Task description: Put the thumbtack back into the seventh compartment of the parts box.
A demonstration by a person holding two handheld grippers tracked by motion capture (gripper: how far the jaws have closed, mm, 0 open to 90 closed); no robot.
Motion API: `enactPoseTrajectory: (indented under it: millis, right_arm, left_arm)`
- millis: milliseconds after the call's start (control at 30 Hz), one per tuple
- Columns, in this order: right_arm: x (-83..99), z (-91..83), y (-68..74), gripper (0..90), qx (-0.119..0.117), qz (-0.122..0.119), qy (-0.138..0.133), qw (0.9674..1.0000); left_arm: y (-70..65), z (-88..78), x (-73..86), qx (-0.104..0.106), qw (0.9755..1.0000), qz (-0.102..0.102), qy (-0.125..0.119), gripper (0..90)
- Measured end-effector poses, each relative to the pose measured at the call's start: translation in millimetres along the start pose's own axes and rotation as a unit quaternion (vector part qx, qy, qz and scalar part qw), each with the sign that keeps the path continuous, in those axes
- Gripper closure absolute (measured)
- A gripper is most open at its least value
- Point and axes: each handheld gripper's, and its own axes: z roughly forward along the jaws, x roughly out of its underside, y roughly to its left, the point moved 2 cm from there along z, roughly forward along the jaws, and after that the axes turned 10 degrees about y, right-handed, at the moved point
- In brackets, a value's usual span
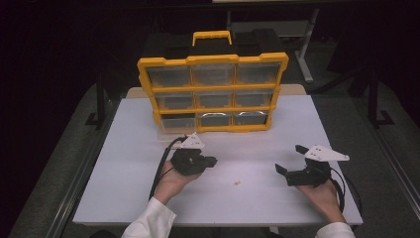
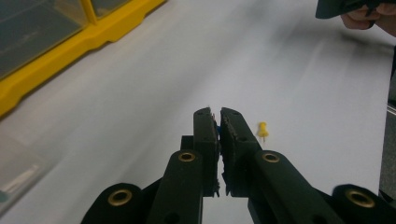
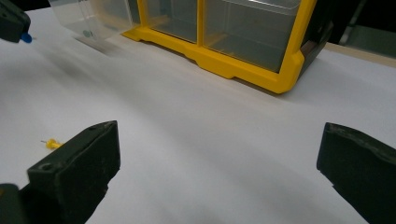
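The left gripper [image 1: 212,161] hangs just above the white table [image 1: 124,163], jaws pinched almost together, and between the tips sits a tiny blue thing, a blue pin [image 2: 218,127] by the look of it, clamped tight. From the right gripper view you catch that same blue speck [image 3: 26,38] poking out of the left gripper's tip [image 3: 21,35] up in the far left corner. How the pin sits in the grip is hard to tell, most of it is hidden between the pads.

Just off to the right of the left gripper's tips, down on the table, lies a yellow pin [image 2: 263,131], loose, not touched by anything. From above it shows as a small orange-yellow dot [image 1: 238,183] between the two grippers, nearer the person's edge than either tip.

Over to the right gripper [image 1: 289,161]: its jaws stand wide apart, nothing between them, just bare table. The yellow pin [image 3: 52,144] lies a little to the left of its left jaw.

Ahead of both grippers stands the yellow drawer box [image 1: 213,94], upright, three rows of clear drawers facing the person. The bottom left drawer [image 1: 173,130] is pulled out toward the left gripper, and it sits just ahead of that gripper's tips. The person's sleeve [image 1: 151,220] shows white at the near edge.
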Motion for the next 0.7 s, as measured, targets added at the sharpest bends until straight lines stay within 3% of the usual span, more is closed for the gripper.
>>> enactPoseTrajectory:
  millis: [400, 700]
  right_arm:
    - [0.0, 0.2, 0.1, 0.0, 0.002, 0.000, 0.000, 1.0000]
    - [0.5, 1.3, 0.2, 0.0, 0.001, 0.000, 0.003, 1.0000]
  left_arm:
    - [17.2, -27.2, -12.2, -0.013, 0.9997, -0.007, -0.018, 85.4]
    - [25.7, -36.4, -19.0, -0.025, 0.9994, -0.006, -0.024, 85.4]
